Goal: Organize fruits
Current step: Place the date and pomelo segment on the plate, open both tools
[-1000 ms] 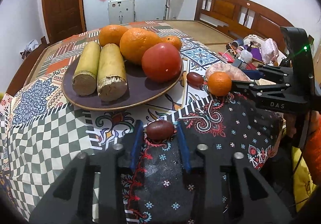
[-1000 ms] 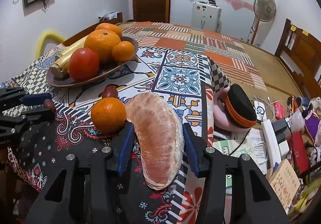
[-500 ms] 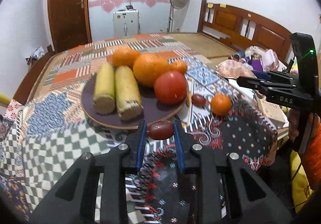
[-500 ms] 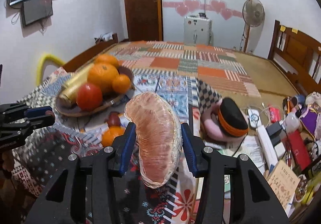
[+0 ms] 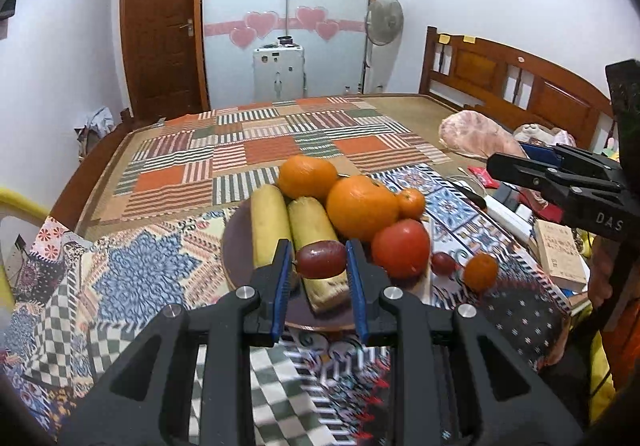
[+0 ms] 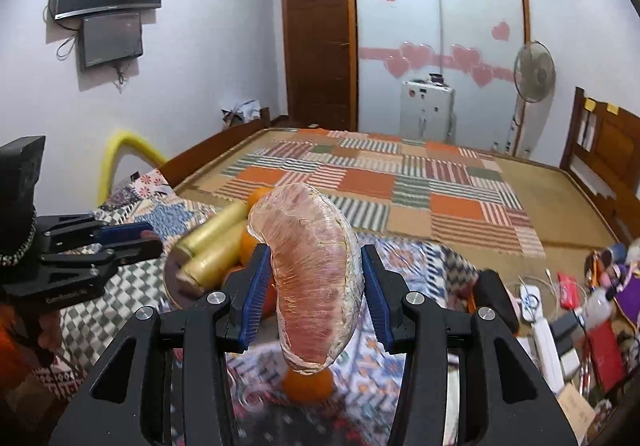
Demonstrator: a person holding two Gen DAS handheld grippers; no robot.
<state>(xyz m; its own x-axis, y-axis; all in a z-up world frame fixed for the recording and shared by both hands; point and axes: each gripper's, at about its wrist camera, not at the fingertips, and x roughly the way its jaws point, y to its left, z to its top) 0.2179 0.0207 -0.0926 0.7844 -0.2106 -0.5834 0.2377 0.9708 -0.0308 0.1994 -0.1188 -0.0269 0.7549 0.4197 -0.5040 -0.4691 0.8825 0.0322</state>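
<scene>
Bedroom with a wooden bed (image 5: pixel 280 150) under a patchwork cloth, sliding doors with pink hearts behind. Left gripper (image 5: pixel 320 270) is clamped on a small dark-red oval date (image 5: pixel 321 264), long axis crosswise between the blue pads, lifted just above the near rim of a round dark-purple plate (image 5: pixel 236 258). Plate holds two yellow sugarcane stubs (image 5: pixel 269 226) lying lengthwise away from the viewer, two big oranges (image 5: pixel 360 206), a small tangerine (image 5: pixel 412 203) and a red tomato (image 5: pixel 401 248). Second date (image 5: pixel 443 263) and another small tangerine (image 5: pixel 480 271) lie on the cloth right of the plate. Right gripper (image 6: pixel 316 278) is clenched on a plastic-wrapped pink pomelo segment (image 6: pixel 316 278), long axis upright, curved tip pointing up, held in the air well right of the plate.
</scene>
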